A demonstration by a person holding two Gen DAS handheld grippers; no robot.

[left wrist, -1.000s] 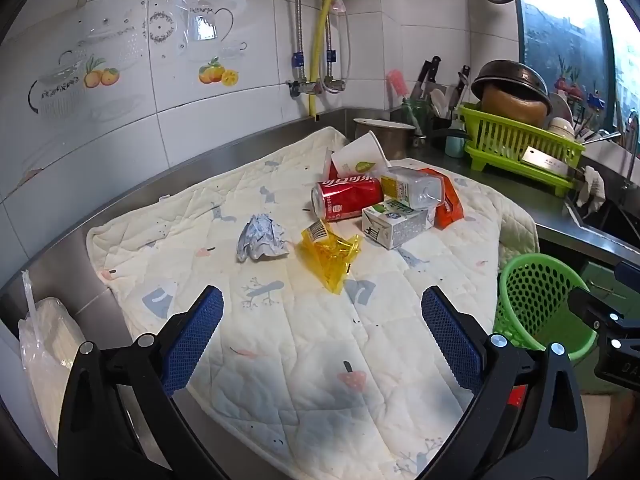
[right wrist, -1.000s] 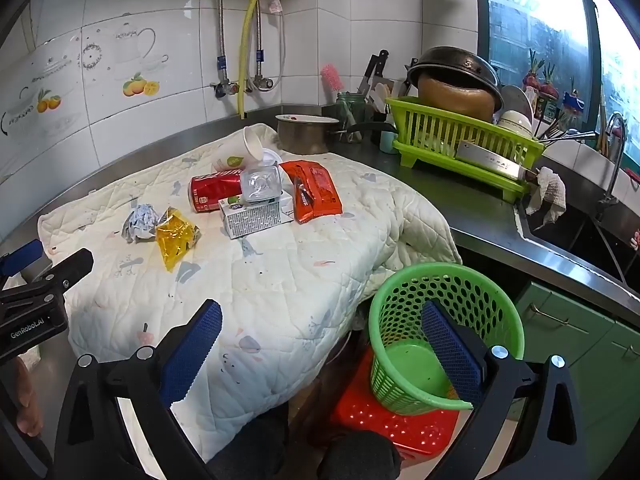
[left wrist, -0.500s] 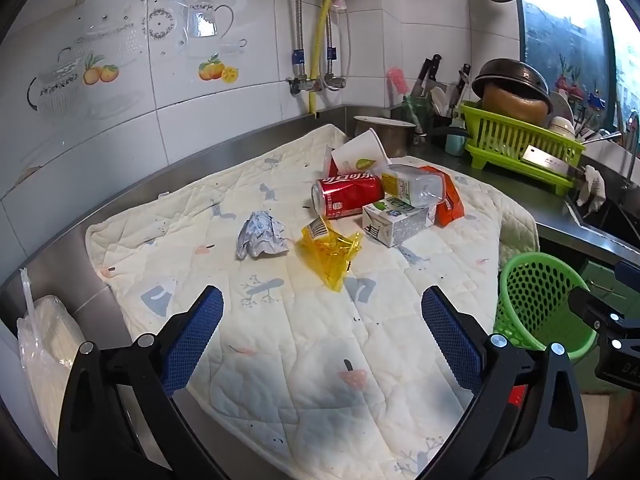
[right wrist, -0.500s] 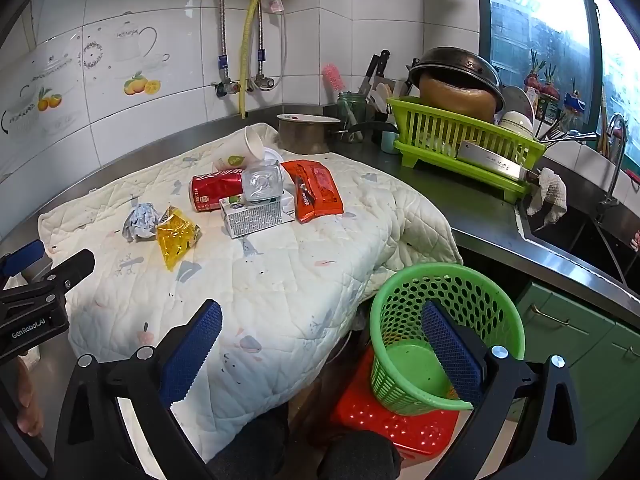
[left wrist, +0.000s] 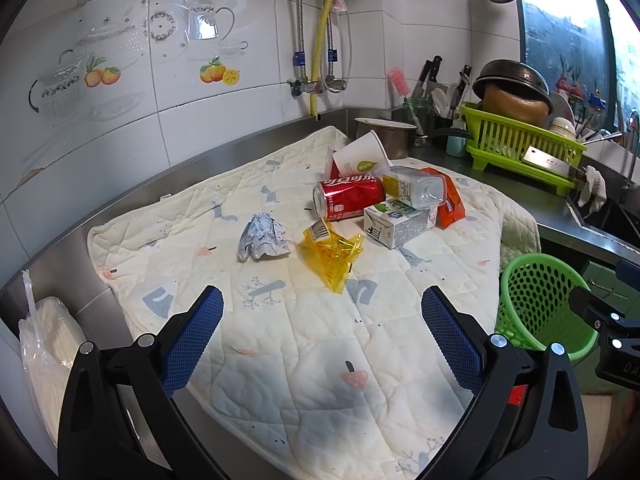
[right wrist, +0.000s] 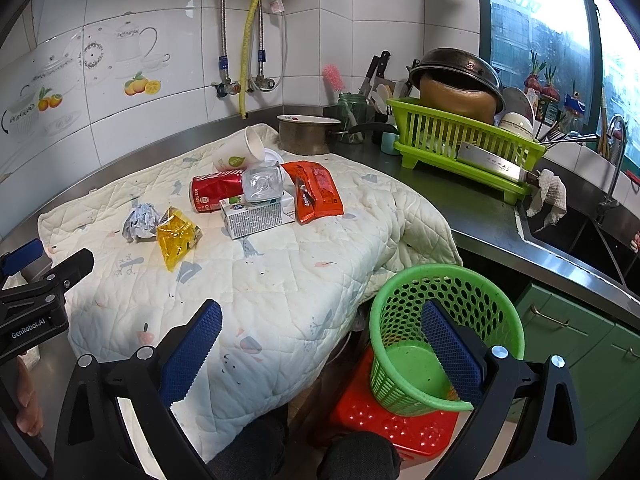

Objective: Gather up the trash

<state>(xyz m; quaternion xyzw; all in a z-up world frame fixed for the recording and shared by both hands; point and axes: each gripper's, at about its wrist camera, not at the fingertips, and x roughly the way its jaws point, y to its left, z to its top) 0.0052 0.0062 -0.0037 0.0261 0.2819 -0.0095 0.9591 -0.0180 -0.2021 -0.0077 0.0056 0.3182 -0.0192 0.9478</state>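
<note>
pretty much nothing has moved in the last second: both the left hand-held gripper [left wrist: 322, 330] and right hand-held gripper [right wrist: 322, 334] still hover spread and empty. the trash, crumpled paper [left wrist: 262, 236] and yellow wrapper [left wrist: 332, 254] nearest, sits ahead on the quilted mat [left wrist: 304, 360], and the green basket [right wrist: 444, 332] under the right one is still empty, so collecting hasn't started.

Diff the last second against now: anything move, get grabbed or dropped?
No visible change. Left gripper and right gripper hang open and empty, as before. The red can, yellow wrapper, crumpled paper and milk carton lie where they were on the quilted mat; the green basket has no trash in it.
</note>
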